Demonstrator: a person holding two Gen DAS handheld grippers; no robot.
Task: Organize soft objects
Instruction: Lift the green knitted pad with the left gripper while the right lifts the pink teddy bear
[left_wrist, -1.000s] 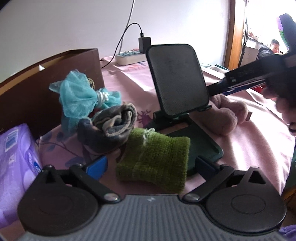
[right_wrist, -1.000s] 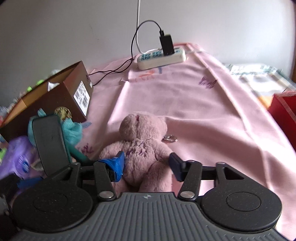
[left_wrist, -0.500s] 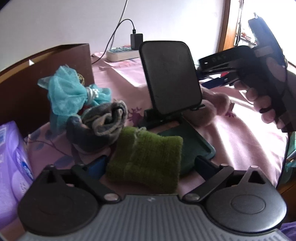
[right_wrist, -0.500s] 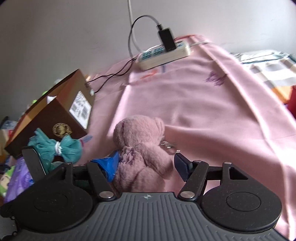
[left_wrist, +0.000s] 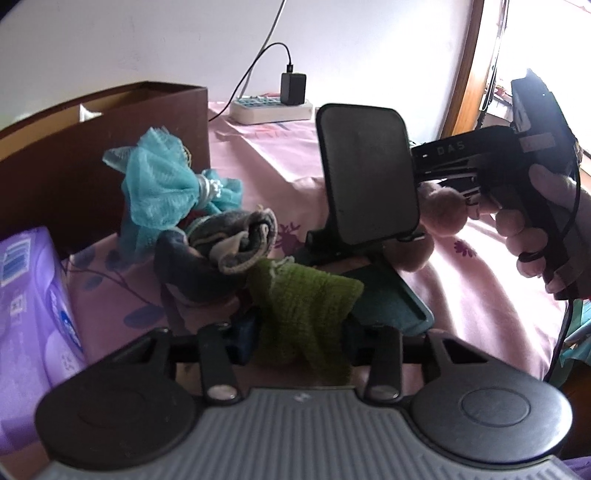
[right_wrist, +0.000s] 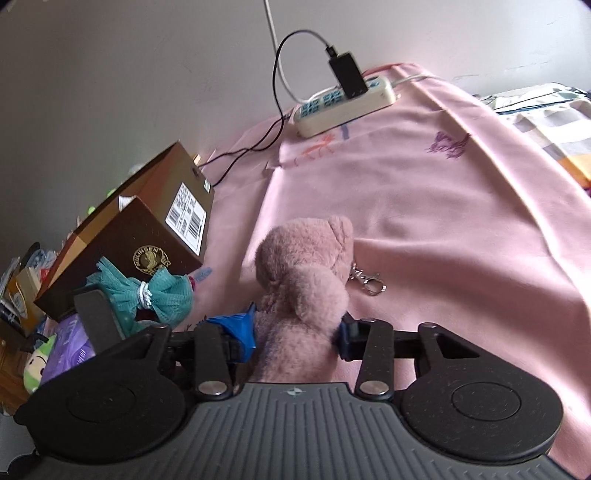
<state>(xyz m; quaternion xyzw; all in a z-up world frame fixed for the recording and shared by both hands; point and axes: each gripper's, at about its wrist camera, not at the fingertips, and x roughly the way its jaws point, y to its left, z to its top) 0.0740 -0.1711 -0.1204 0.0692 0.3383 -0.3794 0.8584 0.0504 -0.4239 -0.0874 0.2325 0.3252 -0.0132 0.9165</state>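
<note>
Pink teddy (right_wrist: 303, 295) between right tongs (right_wrist: 295, 336)

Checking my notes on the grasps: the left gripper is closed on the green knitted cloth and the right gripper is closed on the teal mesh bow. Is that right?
Not quite. The left gripper has just closed on the green knitted cloth, but the right gripper has just closed on the pink teddy bear, as the right wrist view shows. The teal mesh bow lies untouched by the brown box.
</note>
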